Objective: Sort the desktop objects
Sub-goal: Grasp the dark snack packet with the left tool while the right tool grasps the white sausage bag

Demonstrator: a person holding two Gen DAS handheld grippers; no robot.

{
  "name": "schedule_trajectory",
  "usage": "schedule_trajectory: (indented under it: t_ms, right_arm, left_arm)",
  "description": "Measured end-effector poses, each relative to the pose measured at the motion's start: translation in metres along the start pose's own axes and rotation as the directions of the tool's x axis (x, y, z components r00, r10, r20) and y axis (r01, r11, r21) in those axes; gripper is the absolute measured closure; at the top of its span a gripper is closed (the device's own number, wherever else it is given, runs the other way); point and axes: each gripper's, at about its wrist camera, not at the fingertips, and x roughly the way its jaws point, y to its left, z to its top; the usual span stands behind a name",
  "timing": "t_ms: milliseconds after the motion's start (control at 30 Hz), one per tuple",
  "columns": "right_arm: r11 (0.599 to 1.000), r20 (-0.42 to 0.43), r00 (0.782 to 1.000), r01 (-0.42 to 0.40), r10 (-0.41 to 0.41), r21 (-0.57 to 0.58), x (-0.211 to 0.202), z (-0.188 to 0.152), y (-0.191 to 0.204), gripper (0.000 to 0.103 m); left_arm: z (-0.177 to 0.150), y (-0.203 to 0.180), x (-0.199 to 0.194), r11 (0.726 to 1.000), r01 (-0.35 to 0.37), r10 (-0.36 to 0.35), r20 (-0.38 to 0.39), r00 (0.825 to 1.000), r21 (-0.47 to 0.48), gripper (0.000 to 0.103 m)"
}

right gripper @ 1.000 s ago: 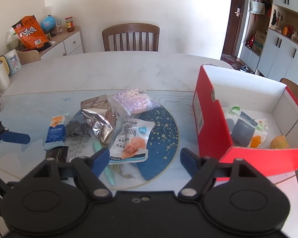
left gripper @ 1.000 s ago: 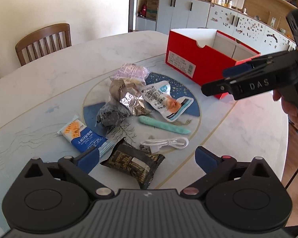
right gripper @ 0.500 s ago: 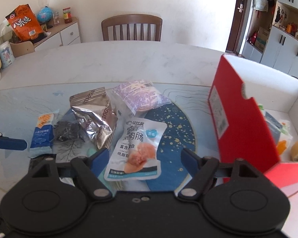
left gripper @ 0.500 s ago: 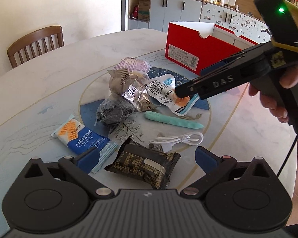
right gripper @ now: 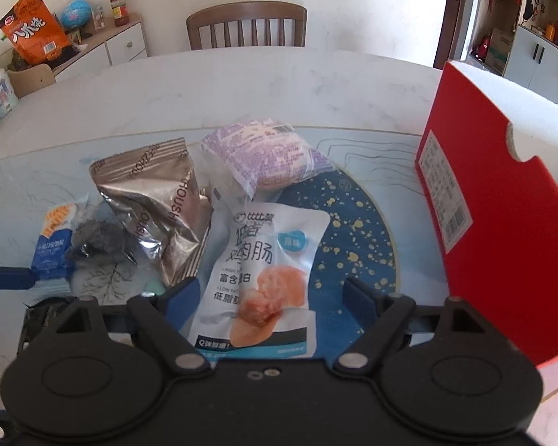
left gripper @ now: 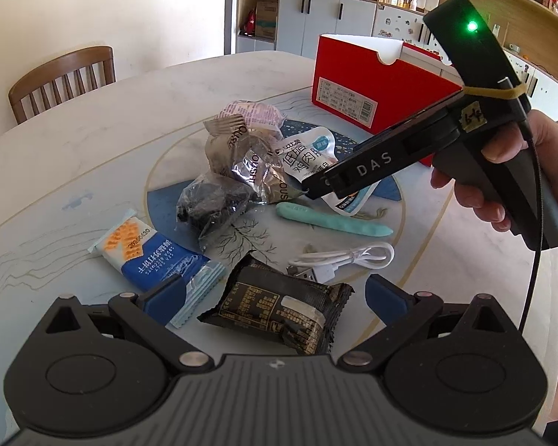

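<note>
Both tongs over snack packets on the table.
Right tongs opening astride the white pouch, pads clear; left tongs wide apart, empty, above the black packet.

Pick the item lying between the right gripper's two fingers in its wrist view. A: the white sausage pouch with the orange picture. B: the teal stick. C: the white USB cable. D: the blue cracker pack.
A: in the right wrist view the white sausage pouch lies between the opening fingers of the right gripper, which do not press on it.
</note>
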Motion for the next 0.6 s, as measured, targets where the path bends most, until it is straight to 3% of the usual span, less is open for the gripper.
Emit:
schedule_trajectory:
  t_ms: [433,600]
  right_arm:
    - [1.0,0.052,0.999,0.008,-0.007,-0.018,0.005,-0.003,-0.003,0.018]
    - [1.0,0.067,0.998,0.006,-0.004,-0.024,0.005,-0.004,-0.003,0.021]
  left_arm:
    - [-0.004,-0.013,0.004,0.997,-0.016,0.015,0.017,1.0,0.08,0.001]
    - [-0.008,-0.013,0.006,0.996,-0.018,0.018,0.005,1.0,0.083,0.006]
